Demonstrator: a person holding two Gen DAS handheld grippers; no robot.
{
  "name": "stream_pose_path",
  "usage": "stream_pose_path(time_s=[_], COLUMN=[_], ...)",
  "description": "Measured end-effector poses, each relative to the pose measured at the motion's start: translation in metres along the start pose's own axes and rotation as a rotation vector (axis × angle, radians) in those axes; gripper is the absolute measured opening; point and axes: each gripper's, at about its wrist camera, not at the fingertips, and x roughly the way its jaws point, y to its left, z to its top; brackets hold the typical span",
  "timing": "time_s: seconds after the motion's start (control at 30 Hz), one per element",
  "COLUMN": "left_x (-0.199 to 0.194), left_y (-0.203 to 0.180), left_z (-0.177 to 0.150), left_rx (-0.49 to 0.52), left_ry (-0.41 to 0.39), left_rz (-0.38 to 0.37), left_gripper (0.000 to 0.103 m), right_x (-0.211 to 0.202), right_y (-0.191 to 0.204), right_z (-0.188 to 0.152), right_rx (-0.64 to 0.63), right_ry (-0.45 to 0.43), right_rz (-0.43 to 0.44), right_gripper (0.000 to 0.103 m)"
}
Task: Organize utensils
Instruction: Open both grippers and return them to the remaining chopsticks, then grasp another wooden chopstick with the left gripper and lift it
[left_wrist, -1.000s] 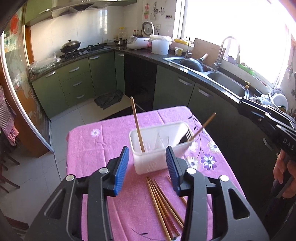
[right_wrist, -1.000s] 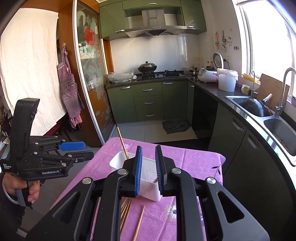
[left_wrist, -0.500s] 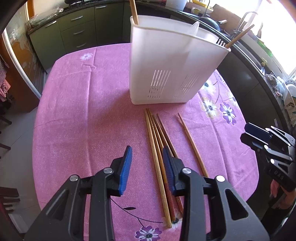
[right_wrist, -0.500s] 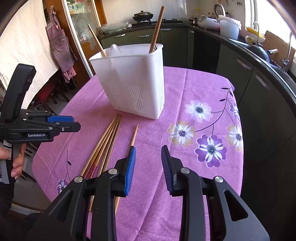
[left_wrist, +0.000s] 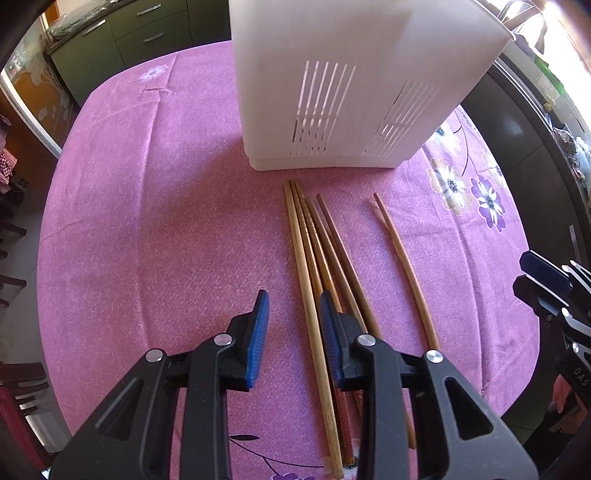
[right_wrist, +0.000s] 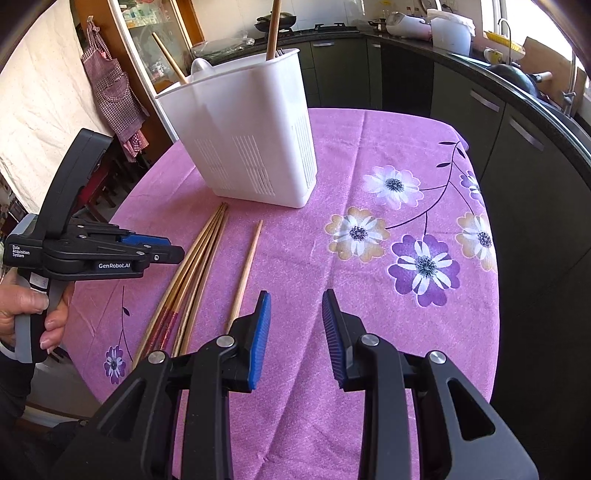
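Observation:
A white slotted utensil holder (left_wrist: 354, 85) (right_wrist: 251, 147) stands on the pink tablecloth, with chopsticks (right_wrist: 272, 29) standing in it. Several wooden chopsticks (left_wrist: 314, 266) (right_wrist: 195, 269) lie bundled in front of it, and a single chopstick (left_wrist: 402, 262) (right_wrist: 247, 266) lies apart to their right. My left gripper (left_wrist: 291, 325) is open, low over the bundle, with one light chopstick between its fingers. It also shows from the side in the right wrist view (right_wrist: 162, 251). My right gripper (right_wrist: 295, 325) is open and empty above the cloth, right of the single chopstick.
The round table (right_wrist: 406, 155) carries a pink floral cloth. Dark green kitchen cabinets (right_wrist: 517, 122) and a counter with a sink run along the right. A checked apron (right_wrist: 110, 85) hangs at the left. My right gripper's tip (left_wrist: 546, 284) shows at the table's right edge.
Both grippers have dropped from high above the holder to just over the table. The left one has moved forward over the chopstick bundle. The right gripper has opened wider.

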Motion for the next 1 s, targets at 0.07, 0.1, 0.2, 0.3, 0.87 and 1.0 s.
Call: stream_pose_path(time_s=[0.07,0.1,0.2,0.3,0.87,1.0], left_x=[0.004,0.006,0.011,0.013,0.021,0.010], left_y=[-0.001,-0.001,-0.003,-0.003,-0.005,0.007], left_z=[0.002,0.003,0.007,0.010,0.013,0.007], left_rx=[0.001,0.002,0.005,0.005,0.008,0.008], left_ry=[0.008,0.010,0.014,0.022,0.041,0.019], left_rz=[0.012,0.020,0.042,0.048,0.039,0.035], left_gripper=[0.028,0.028,0.028,0.028,0.010,0.008], right_x=[0.001,0.002,0.003,0.004,0.007,0.007], right_y=[0.001,0.002,0.003,0.003,0.002,0.000], right_z=[0.000,0.000,-0.001,0.000,-0.002,-0.003], right_rx=[-0.001,-0.001,-0.004,-0.002,-0.003,-0.001], right_ry=[0.003,0.003,0.005,0.007,0.019,0.022], right_rz=[0.004,0.007,0.013,0.015,0.015,0.011], right_gripper=[0.029,0.029,0.030,0.030,0.033,0.033])
